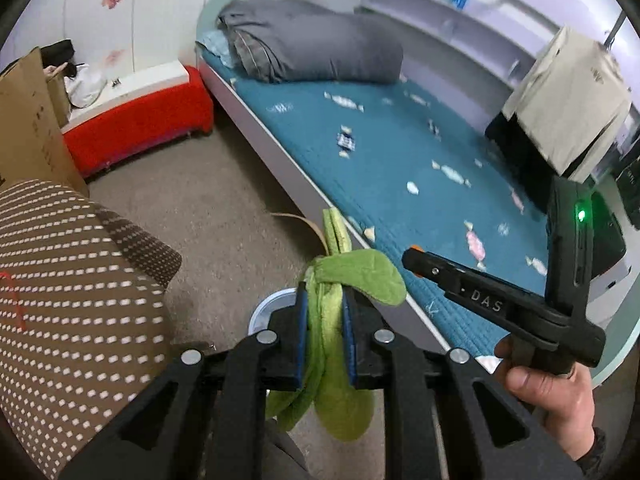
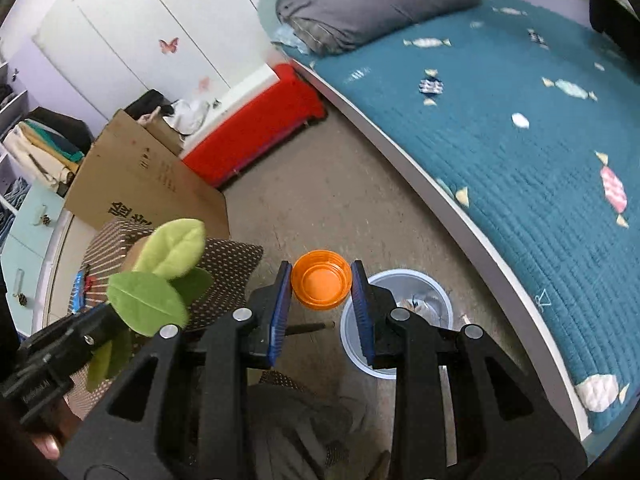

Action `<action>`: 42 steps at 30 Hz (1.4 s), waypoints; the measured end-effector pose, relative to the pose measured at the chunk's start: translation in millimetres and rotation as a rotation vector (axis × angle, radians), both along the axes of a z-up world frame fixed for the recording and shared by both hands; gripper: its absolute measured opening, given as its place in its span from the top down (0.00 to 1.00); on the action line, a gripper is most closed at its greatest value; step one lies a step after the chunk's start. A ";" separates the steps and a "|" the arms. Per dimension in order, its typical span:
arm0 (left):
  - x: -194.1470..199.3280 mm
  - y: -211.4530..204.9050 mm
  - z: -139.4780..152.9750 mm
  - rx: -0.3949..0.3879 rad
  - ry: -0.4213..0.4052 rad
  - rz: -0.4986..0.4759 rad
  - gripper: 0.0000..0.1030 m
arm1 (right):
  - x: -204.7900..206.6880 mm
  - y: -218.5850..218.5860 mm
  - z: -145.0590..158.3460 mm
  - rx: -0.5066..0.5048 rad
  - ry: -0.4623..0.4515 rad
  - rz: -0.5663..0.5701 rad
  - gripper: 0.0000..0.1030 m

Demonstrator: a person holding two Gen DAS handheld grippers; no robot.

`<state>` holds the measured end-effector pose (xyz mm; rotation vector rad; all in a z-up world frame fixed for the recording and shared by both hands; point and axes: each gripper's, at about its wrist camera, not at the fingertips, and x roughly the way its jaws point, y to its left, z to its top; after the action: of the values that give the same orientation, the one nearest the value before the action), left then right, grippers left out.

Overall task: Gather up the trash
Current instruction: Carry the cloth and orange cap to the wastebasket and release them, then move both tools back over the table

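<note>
Far left, a brown cushion w/ white dots (image 1: 76, 280) sits by a flattened brown cardboard box (image 2: 148, 176), and a red fabric-covered low bench (image 1: 140, 132) stands behind them against the white wall. Next over, the left gripper (image 1: 324, 316) is clamped tight on a green plush leafy toy (image 1: 340, 280): the fabric is pinched between the blue pads, leaves sticking out above the tips and more hanging below. In the right wrist view the leaves (image 2: 160, 280) fan out over the cushion, left of the other tool. The right gripper (image 2: 322, 292) holds a small orange translucent plastic cup (image 2: 322, 282) betw. its blue pads, jaws narrow, cup's open mouth facing the camera. A pale blue round plastic waste bin (image 2: 400, 280) stands on the beige floor just beside and right of the cup, partly behind the right finger; crumpled stuff is visible inside. Further right runs the bed w/ a teal candy-print quilt (image 2: 520, 160) and a folded grey duvet (image 2: 372, 0) at its head. A bare hand (image 1: 556, 396) grips the right tool's handle.
</note>
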<state>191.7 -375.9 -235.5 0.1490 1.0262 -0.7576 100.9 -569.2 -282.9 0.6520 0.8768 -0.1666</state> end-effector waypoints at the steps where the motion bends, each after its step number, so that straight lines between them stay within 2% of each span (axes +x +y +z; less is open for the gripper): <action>1: 2.3 -6.5 -6.7 0.013 0.011 -0.007 0.86 | 2.4 -1.5 -2.8 0.005 0.005 -0.001 0.72; 4: 8.6 -19.2 -22.4 0.045 0.037 -0.015 0.84 | 8.7 -9.5 -15.0 0.028 0.021 -0.007 0.71; 6: 15.0 -27.1 -34.7 0.066 0.070 -0.026 0.76 | 13.8 -12.8 -24.8 0.045 0.041 -0.010 0.69; 7: 18.3 -28.9 -39.3 0.070 0.088 -0.031 0.50 | 15.5 -14.3 -29.2 0.050 0.054 -0.018 0.63; 8: 21.1 -33.0 -43.7 0.076 0.096 -0.028 0.16 | 15.4 -16.3 -34.9 0.054 0.069 -0.040 0.37; 9: 22.5 -32.3 -45.2 0.079 0.087 -0.017 0.10 | 15.3 -18.3 -38.7 0.054 0.076 -0.057 0.23; 11: 23.9 -27.3 -40.8 0.065 0.061 0.009 0.10 | 11.5 -23.2 -48.9 0.074 0.101 -0.096 0.20; 13: 24.2 -24.3 -35.8 0.052 0.059 0.012 0.10 | 5.3 -25.0 -52.6 0.089 0.103 -0.126 0.13; 14: 23.8 -21.2 -31.2 0.057 0.040 0.024 0.10 | 2.3 -24.7 -52.5 0.088 0.101 -0.137 0.08; 15: 22.7 -20.5 -26.9 0.062 0.023 0.031 0.10 | 0.5 -23.8 -50.9 0.087 0.099 -0.145 0.06; 22: 5.9 1.0 9.5 0.056 -0.093 0.049 0.10 | -13.8 -12.5 -31.6 0.048 0.090 -0.167 0.06; 27: -8.5 26.3 34.8 0.036 -0.162 0.075 0.09 | -21.2 4.0 1.4 0.007 0.040 -0.160 0.06; 35: -28.3 79.9 71.5 0.001 -0.242 0.115 0.09 | -23.7 48.1 70.6 -0.076 -0.076 -0.098 0.06; 42: -36.5 128.5 97.3 -0.044 -0.262 0.155 0.09 | -20.3 97.4 119.3 -0.132 -0.158 -0.018 0.06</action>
<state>155.1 -247.5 -138.2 0.1258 0.7626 -0.6011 80.6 -471.8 -163.6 0.5423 0.7020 -0.1853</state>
